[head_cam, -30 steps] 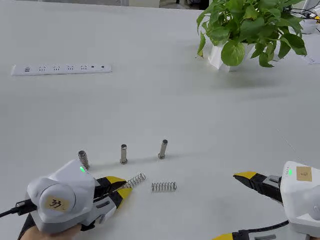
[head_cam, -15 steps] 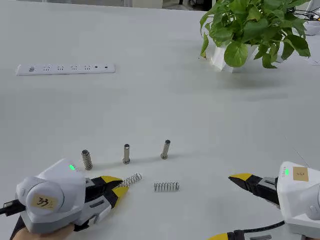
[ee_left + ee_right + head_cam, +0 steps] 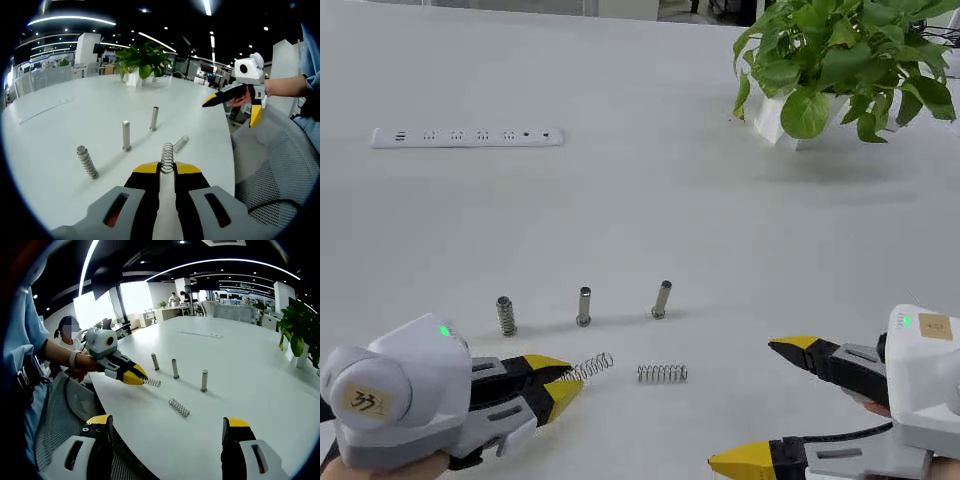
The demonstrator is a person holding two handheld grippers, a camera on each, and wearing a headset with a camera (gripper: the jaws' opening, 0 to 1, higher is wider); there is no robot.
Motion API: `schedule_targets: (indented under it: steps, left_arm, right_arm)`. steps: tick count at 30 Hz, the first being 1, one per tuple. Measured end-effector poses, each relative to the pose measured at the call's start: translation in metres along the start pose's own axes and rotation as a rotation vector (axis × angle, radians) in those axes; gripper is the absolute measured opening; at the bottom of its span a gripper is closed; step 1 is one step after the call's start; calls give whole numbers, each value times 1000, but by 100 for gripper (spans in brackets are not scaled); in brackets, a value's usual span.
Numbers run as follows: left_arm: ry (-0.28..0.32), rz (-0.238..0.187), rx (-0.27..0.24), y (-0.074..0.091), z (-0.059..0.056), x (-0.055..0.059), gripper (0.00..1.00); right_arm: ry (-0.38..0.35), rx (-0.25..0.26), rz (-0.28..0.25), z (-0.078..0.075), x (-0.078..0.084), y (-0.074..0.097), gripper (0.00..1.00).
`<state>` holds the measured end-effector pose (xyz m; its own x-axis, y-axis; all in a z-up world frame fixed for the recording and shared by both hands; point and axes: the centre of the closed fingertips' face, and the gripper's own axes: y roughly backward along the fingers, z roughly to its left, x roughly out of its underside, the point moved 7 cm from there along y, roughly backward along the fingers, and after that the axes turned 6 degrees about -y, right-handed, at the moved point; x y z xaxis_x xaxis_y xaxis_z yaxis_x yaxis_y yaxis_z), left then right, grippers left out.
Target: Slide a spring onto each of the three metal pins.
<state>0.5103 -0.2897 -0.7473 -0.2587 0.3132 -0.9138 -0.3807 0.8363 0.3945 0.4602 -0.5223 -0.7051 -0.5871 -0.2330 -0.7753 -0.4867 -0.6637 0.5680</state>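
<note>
My left tongs [image 3: 566, 380] are clenched on a spring [image 3: 590, 366] that pokes out nearly flat. The bare middle pin [image 3: 584, 306] stands upright just beyond, slightly left (right tongs [image 3: 745, 403] gaping, farther off).

Head view: bright, even overhead light; white tabletop [image 3: 650, 200] nearly washed out, low contrast. Faint soft shadows right of pins [image 3: 584, 305] and near plant [image 3: 840, 50]. Left gripper view, right gripper view: dimmer, strong fisheye bending at edges; ceiling strip lights [image 3: 65, 20] glare; far background soft.
</note>
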Motion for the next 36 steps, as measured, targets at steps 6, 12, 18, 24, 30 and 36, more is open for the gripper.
schedule_targets:
  steps: [6,12,18,24,30,36]
  left_arm:
    - [0,-33,41,13,-6,-17,7]
    - [-14,-70,90,27,-14,-35,7]
    - [-75,-83,107,33,-23,-50,7]
    - [-89,-114,150,33,-29,-63,7]
    - [-90,-147,222,31,-34,-76,7]
    - [-83,-155,294,31,-41,-81,7]
  right_arm:
    - [-8,-43,-39,5,-18,-5,89]
    - [-12,-132,-77,16,-44,-10,82]
    - [52,-252,-55,34,-68,-16,66]
    - [122,-406,3,49,-82,-19,53]
    - [182,-451,55,52,-88,-18,44]
    - [209,-498,84,49,-85,-13,28]
